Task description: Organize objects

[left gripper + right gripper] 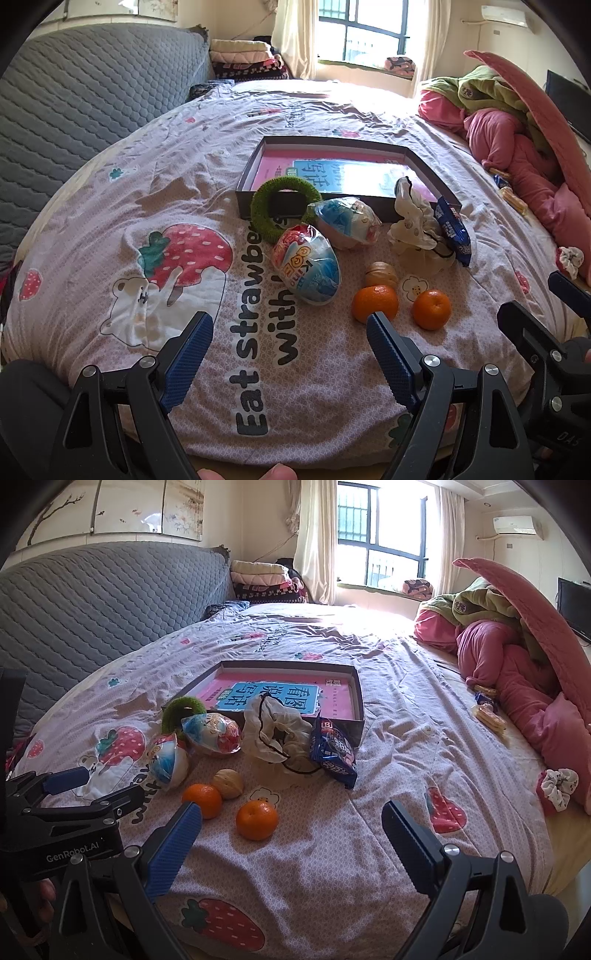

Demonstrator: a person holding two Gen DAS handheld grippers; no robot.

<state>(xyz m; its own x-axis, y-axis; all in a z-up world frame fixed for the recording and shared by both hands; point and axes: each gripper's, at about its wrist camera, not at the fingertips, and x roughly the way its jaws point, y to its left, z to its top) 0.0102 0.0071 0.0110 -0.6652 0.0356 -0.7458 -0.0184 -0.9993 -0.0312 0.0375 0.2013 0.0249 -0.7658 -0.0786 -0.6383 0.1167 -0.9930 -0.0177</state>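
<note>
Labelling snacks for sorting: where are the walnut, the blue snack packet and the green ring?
walnut (229,783), right wrist view, shell middle
blue snack packet (332,751), right wrist view, wrapper front
green ring (263,222), left wrist view, lower-left band

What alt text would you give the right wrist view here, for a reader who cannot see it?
The open right gripper hovers empty over a strawberry-print bedsheet, facing two oranges, a walnut, two wrapped toy eggs, a green ring, a white drawstring pouch and a blue snack packet. Behind them lies a shallow open box; the left gripper shows at left.
</note>
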